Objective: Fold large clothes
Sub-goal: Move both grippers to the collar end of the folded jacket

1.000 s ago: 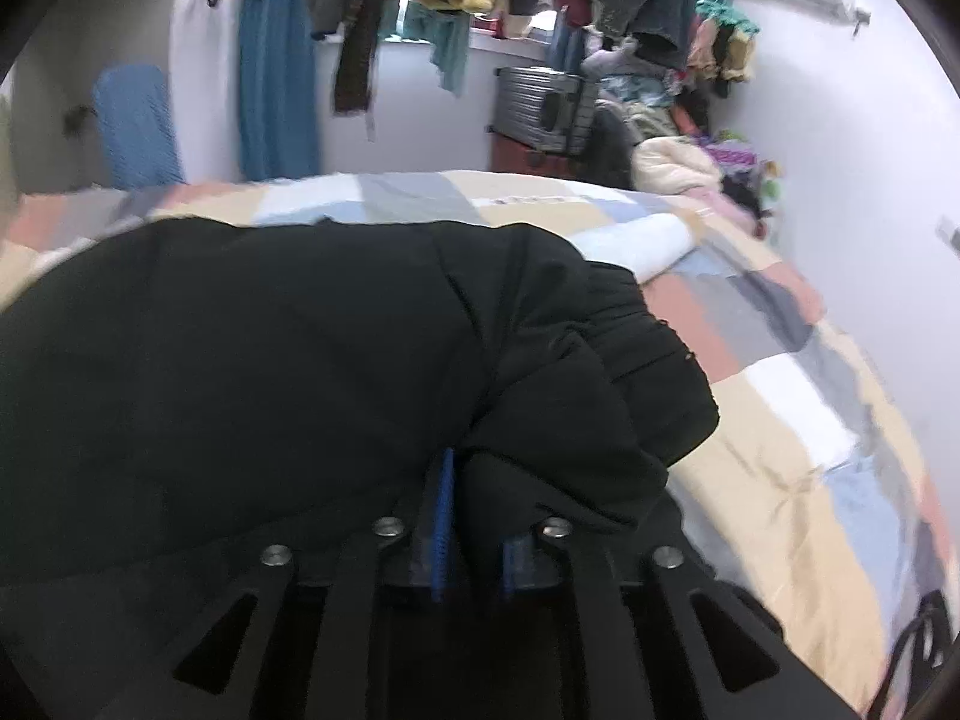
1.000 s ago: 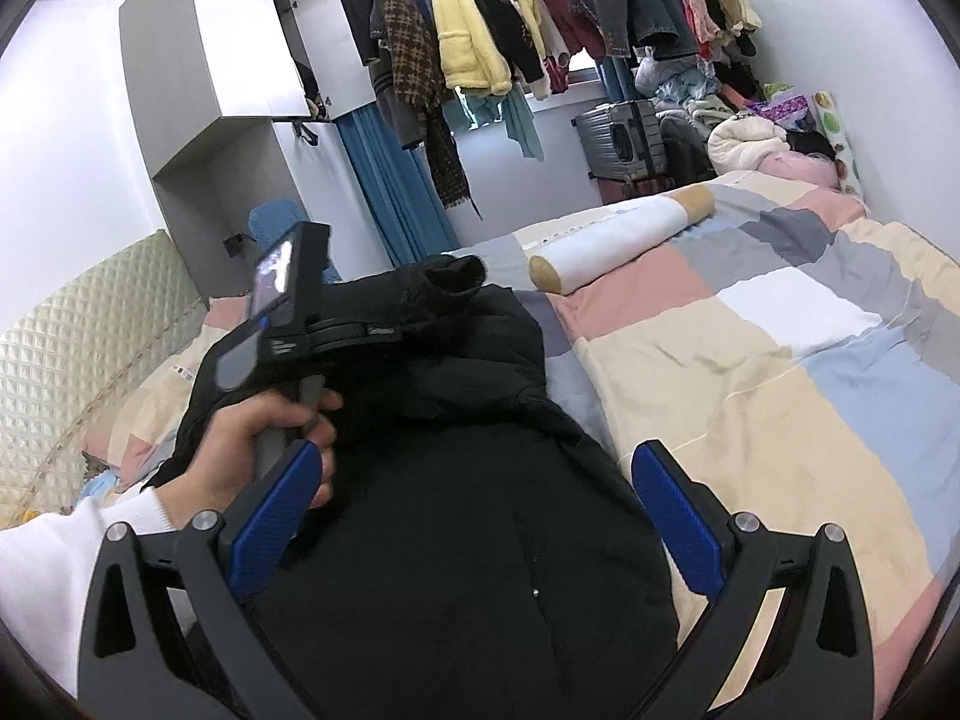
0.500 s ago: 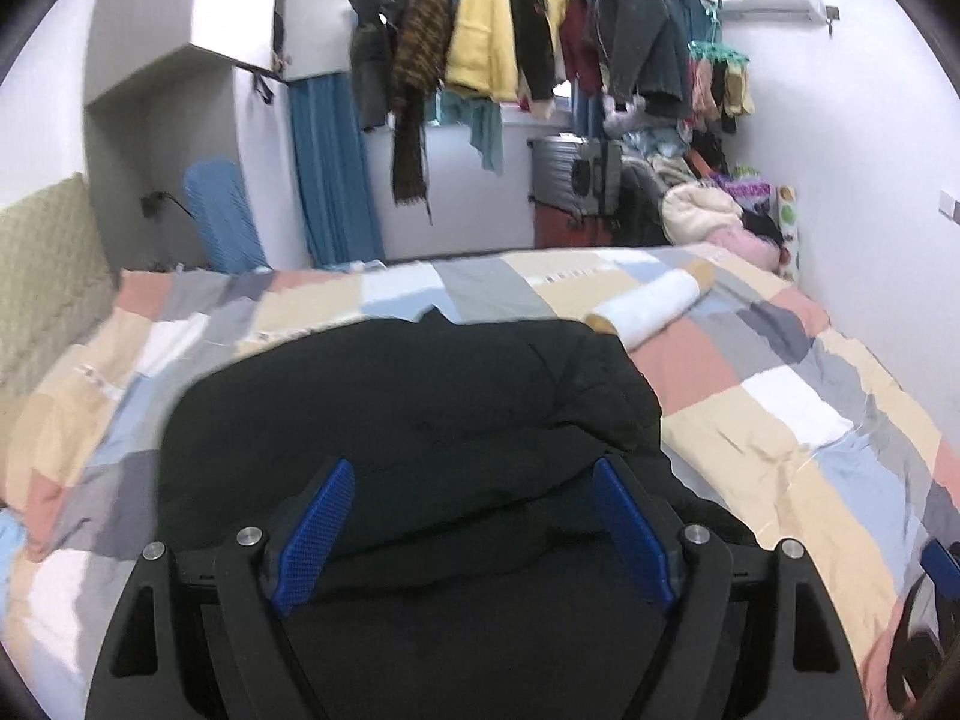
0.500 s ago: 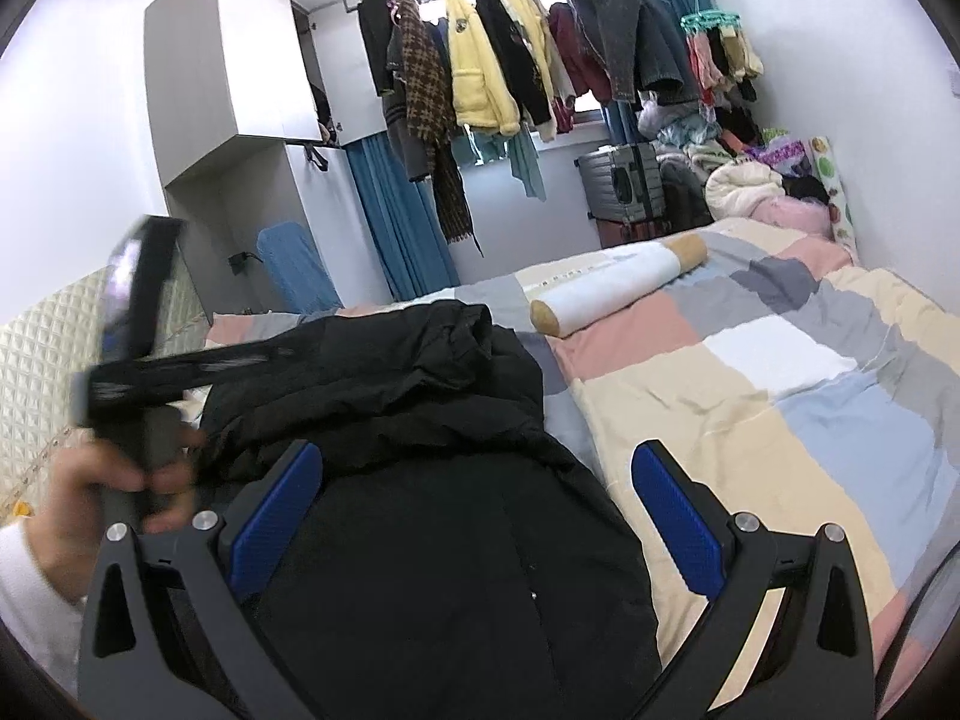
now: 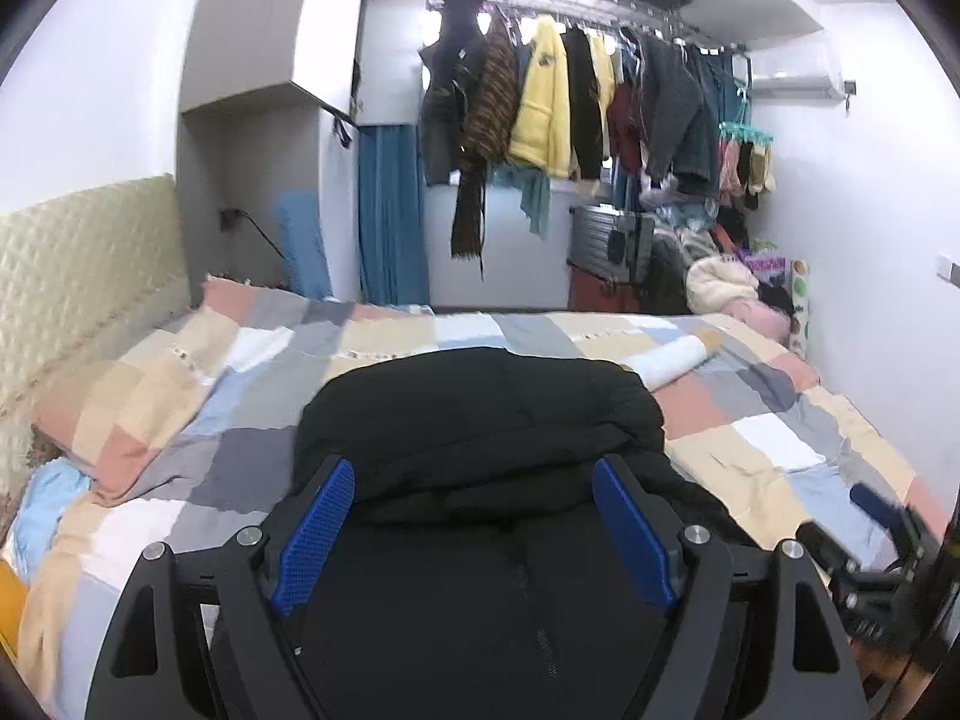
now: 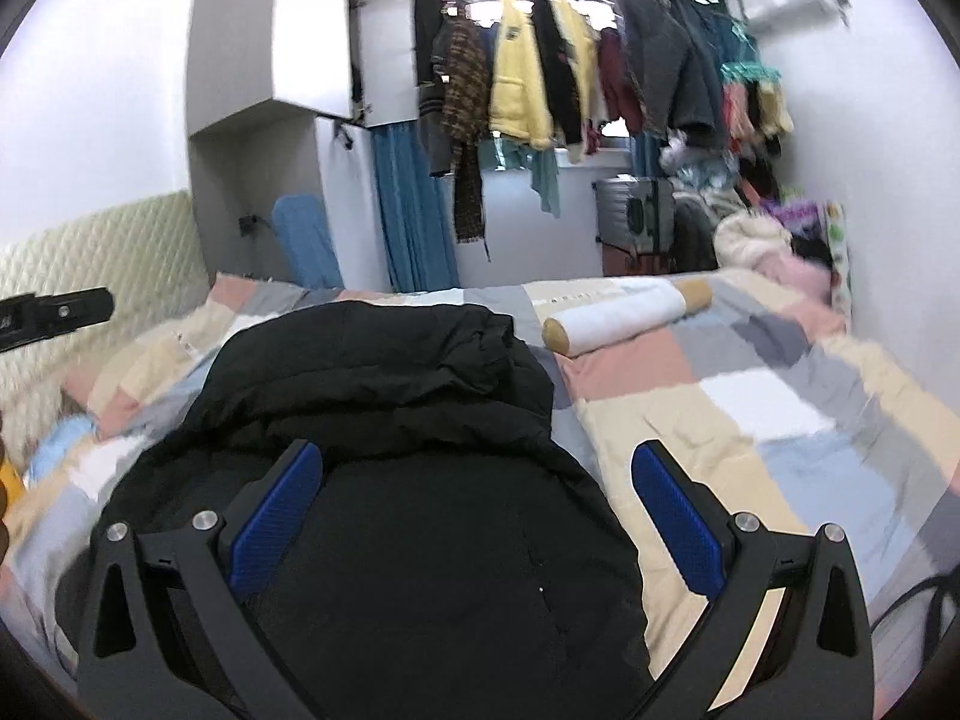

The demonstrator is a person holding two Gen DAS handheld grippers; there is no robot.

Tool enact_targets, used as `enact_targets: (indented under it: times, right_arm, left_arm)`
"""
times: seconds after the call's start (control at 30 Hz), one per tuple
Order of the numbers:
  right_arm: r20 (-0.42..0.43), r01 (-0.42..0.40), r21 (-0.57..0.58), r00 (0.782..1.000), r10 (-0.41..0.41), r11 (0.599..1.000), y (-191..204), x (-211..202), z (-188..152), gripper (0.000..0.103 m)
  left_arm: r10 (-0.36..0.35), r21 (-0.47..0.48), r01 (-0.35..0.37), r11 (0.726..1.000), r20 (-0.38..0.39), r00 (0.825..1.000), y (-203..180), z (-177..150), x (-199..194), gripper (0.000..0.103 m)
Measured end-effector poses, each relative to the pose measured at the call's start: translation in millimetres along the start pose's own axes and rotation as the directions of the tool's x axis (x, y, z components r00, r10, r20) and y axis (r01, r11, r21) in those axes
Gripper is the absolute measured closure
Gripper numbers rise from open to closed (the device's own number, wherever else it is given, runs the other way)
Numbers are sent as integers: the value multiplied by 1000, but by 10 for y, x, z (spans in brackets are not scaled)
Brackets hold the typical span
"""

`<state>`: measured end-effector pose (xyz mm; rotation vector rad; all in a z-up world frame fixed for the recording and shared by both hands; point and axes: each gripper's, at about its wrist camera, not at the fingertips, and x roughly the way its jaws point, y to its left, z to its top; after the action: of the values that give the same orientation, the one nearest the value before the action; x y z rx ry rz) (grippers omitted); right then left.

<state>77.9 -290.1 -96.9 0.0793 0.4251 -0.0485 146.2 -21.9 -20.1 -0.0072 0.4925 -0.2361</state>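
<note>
A large black padded jacket (image 5: pixel 480 420) lies on the patchwork bed, its far part folded back over the rest; in the right wrist view the jacket (image 6: pixel 384 396) fills the middle. My left gripper (image 5: pixel 474 534) hovers above it, open, with nothing between its blue pads. My right gripper (image 6: pixel 477 516) is open as well, above the jacket's near half and right edge, holding nothing. The right gripper's body shows at the lower right of the left wrist view, and the left one at the left edge of the right wrist view.
A patchwork quilt (image 5: pixel 780 444) covers the bed. A white bolster (image 6: pixel 624 312) lies beyond the jacket on the right. A padded headboard (image 5: pixel 78 276) and pillows stand at the left. Hanging clothes (image 5: pixel 552 102), a suitcase (image 6: pixel 636 210) and heaped clothes fill the far wall.
My left gripper let go of the jacket fold it was pinching, opened, and pulled back and up. The right gripper rose a little and stayed open.
</note>
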Motion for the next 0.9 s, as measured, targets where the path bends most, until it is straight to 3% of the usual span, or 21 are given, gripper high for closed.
enact_targets:
  times: [0.23, 0.4, 0.67, 0.9]
  right_arm:
    - [-4, -86, -8, 996, 86, 996, 191, -146, 92, 0]
    - [-32, -133, 4, 991, 133, 991, 298, 28, 267, 0]
    - [-139, -150, 106, 977, 164, 983, 115, 1091, 651, 1]
    - [-241, -80, 180, 963, 123, 980, -389, 2173, 503, 17]
  left_arm:
    - [12, -99, -11, 995, 9, 1000, 459, -452, -66, 22]
    - [68, -62, -68, 996, -8, 998, 482, -608, 70, 22]
    - [84, -69, -86, 994, -32, 996, 524, -780, 259, 22]
    - [45, -156, -55, 986, -69, 997, 665, -868, 445, 22]
